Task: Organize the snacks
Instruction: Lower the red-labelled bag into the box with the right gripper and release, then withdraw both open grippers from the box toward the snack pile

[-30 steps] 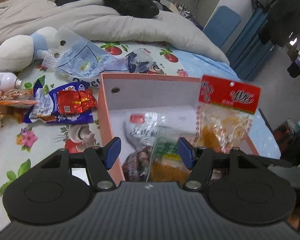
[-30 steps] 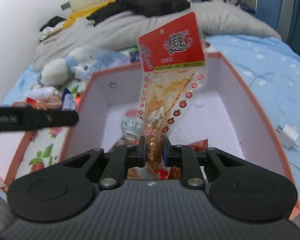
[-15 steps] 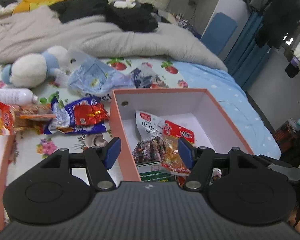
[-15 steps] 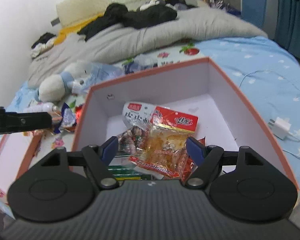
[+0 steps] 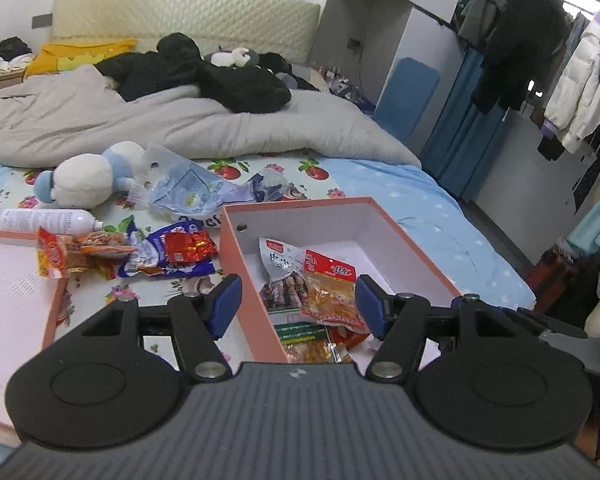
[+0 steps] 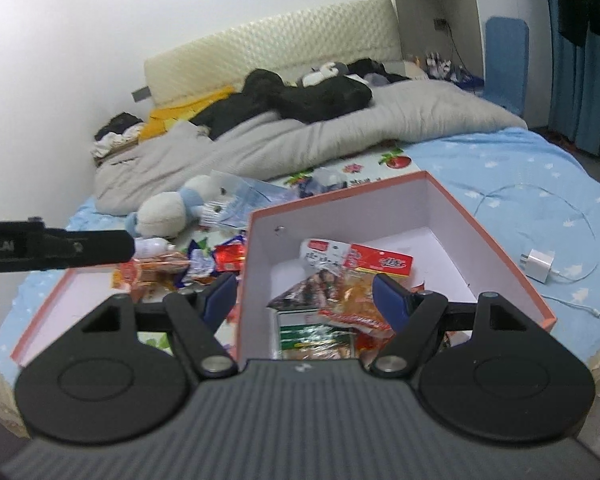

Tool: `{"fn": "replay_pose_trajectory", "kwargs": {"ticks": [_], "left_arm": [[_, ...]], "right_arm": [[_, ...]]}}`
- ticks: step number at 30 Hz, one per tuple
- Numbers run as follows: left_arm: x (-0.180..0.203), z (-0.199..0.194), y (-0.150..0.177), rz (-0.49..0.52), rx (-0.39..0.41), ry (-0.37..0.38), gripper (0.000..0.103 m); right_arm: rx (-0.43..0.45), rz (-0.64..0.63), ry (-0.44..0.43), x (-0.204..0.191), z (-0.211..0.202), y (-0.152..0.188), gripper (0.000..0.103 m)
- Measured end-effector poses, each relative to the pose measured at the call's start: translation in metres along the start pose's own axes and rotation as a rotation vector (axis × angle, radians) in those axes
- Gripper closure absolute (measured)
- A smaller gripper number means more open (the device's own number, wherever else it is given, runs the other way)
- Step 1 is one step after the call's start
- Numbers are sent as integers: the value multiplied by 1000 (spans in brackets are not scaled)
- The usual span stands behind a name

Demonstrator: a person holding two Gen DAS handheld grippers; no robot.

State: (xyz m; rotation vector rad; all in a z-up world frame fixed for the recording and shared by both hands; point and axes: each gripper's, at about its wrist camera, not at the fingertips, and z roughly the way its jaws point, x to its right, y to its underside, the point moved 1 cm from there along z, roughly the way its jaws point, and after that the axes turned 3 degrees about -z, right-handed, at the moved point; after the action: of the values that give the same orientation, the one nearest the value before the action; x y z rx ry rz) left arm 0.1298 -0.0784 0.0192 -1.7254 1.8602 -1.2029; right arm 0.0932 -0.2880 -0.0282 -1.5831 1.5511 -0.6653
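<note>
A pink box (image 5: 300,203) with a white inside stands on the bed and holds several snack packets. On top lies a red-topped packet of orange snacks (image 5: 330,292) beside a clear packet of dark sausages (image 5: 280,276). My left gripper (image 5: 299,300) hangs open above the box's near left corner with nothing between its fingers. The right gripper (image 6: 305,299) is open too, raised over the same box (image 6: 340,196), and the red-topped packet (image 6: 364,292) lies loose below it. Loose snacks (image 5: 156,256) remain on the floral sheet left of the box.
The box lid (image 5: 12,300) lies upturned at the left. A white bottle (image 5: 44,220), a plush toy (image 5: 84,176) and a crumpled plastic bag (image 5: 188,196) sit behind the loose snacks. A grey quilt (image 5: 180,120) covers the bed's far half. A white charger (image 6: 540,266) lies right of the box.
The right gripper opened and let the red-topped packet drop into the box. Both grippers have since pulled back and risen away from the box.
</note>
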Motion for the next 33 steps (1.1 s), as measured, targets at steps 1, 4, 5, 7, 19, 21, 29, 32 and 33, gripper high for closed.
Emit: {"fn": "replay_pose_trajectory", "kwargs": {"ticks": [1, 4, 5, 7, 19, 21, 29, 32, 33], "left_arm": [[-1, -7, 3, -1, 5, -3, 35], [-3, -32, 17, -9, 28, -15, 35], [-4, -39, 22, -11, 34, -21, 35], [-7, -52, 33, -23, 37, -29, 35], [-47, -90, 105, -44, 22, -87, 35], [-61, -92, 115, -60, 24, -95, 35], [-103, -87, 133, -101, 43, -197, 35], [-120, -89, 136, -131, 62, -215, 35], [-124, -88, 136, -143, 63, -214, 35]], "right_arm": [[9, -3, -6, -4, -6, 2, 27], [35, -4, -22, -16, -24, 13, 26], [37, -15, -34, -21, -29, 18, 26], [37, -31, -29, -31, -38, 26, 26], [40, -98, -139, -73, -66, 75, 27], [74, -129, -153, -80, -63, 78, 27], [52, -180, -233, -102, -32, 91, 27], [44, -202, -231, -107, -24, 96, 27], [49, -215, -227, -110, -22, 97, 27]]}}
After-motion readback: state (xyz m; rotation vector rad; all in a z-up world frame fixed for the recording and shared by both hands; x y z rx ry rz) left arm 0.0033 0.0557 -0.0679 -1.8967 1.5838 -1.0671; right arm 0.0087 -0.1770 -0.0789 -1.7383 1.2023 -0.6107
